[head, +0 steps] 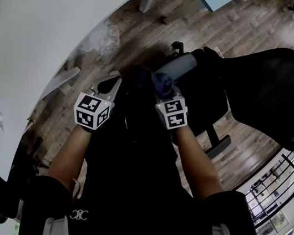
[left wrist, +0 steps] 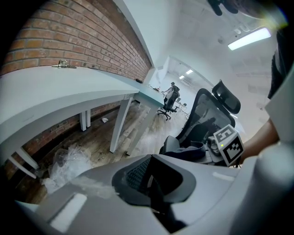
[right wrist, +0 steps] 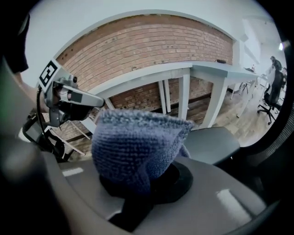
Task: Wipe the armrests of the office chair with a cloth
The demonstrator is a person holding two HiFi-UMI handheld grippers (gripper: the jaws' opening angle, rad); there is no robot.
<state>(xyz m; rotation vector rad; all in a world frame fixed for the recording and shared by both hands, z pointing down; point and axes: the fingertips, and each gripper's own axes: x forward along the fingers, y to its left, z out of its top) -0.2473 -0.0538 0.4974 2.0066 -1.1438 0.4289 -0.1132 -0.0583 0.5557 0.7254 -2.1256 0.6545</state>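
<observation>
A long white surface (head: 51,24) curves down the left against a brick wall (right wrist: 151,41), with wooden floor (head: 253,26) beneath it, and the black office chair (head: 276,86) sits off to the right. The right tongs (head: 165,94) are pinching a bunched blue cloth (right wrist: 133,147) right at the near end of the chair's grey armrest (right wrist: 211,142), though I can't call whether it's touching. The left tongs (head: 109,86) hover just to the left, pressed together on nothing.
</observation>
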